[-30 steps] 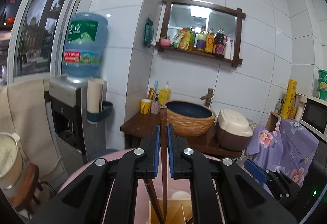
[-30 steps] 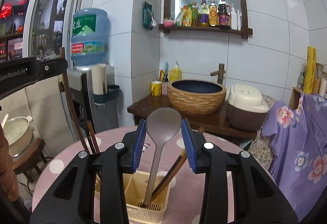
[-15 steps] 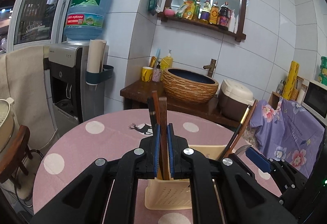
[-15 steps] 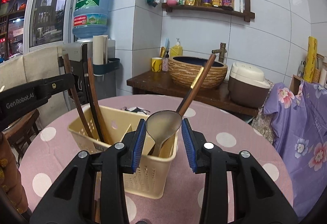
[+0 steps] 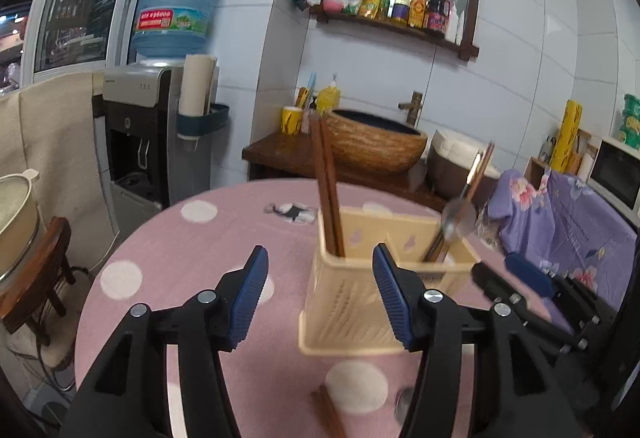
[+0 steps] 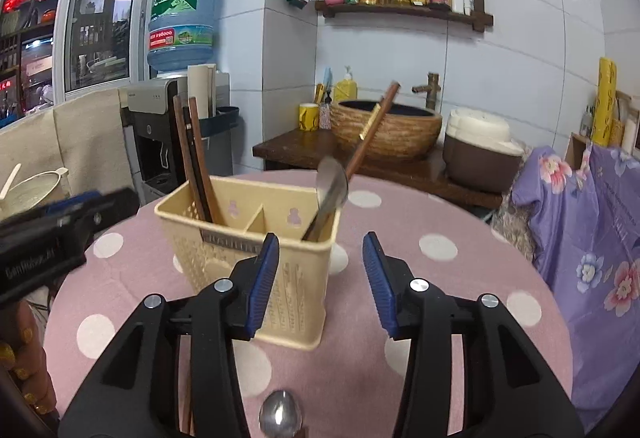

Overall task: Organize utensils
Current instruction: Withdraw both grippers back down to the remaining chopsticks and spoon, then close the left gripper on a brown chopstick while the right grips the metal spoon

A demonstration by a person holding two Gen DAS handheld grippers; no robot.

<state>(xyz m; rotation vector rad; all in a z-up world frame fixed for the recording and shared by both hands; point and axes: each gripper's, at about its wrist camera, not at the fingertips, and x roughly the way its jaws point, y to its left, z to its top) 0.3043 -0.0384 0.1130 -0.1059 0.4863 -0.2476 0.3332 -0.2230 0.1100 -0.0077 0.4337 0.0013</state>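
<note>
Centrally on the round desk (image 6: 460,222), which is covered by a soft pink cloth with white polka dots, stands a cream plastic utensil caddy (image 6: 256,238). It is a rectangular bin with perforated, lattice-like walls, small cut-out shapes near its rim and a thin divider that splits it into two compartments. Its left compartment holds a bundle of dark brown wooden chopsticks (image 6: 196,162), slim and straight, leaning slightly against the back wall. Its right compartment holds a shiny metal spoon (image 6: 332,186), bowl upward, and a long brown wooden handle with a gold band (image 6: 372,130) tilting out toward the right.

Both tools are released. The left hand-held gripper (image 5: 320,298), black plastic arms tipped with ribbed blue pads, has its jaws opening, with nothing pressed between them; the caddy's left part sits beyond the gap. The right hand-held gripper (image 6: 320,282) is of the same make, its jaws likewise opening and gripping nothing, with the caddy's near right corner showing past its left pad.

Near the desk's front edge lie loose pieces: another polished spoon bowl (image 6: 280,414) below the right tool, and a brown wooden stick (image 5: 328,414) seen under the left one.

Behind the desk, a dark wooden counter (image 6: 288,150) carries a rough woven-textured basin (image 6: 388,134), a yellow mug (image 6: 309,117) and a brown and cream rice cooker (image 6: 480,154).
</note>
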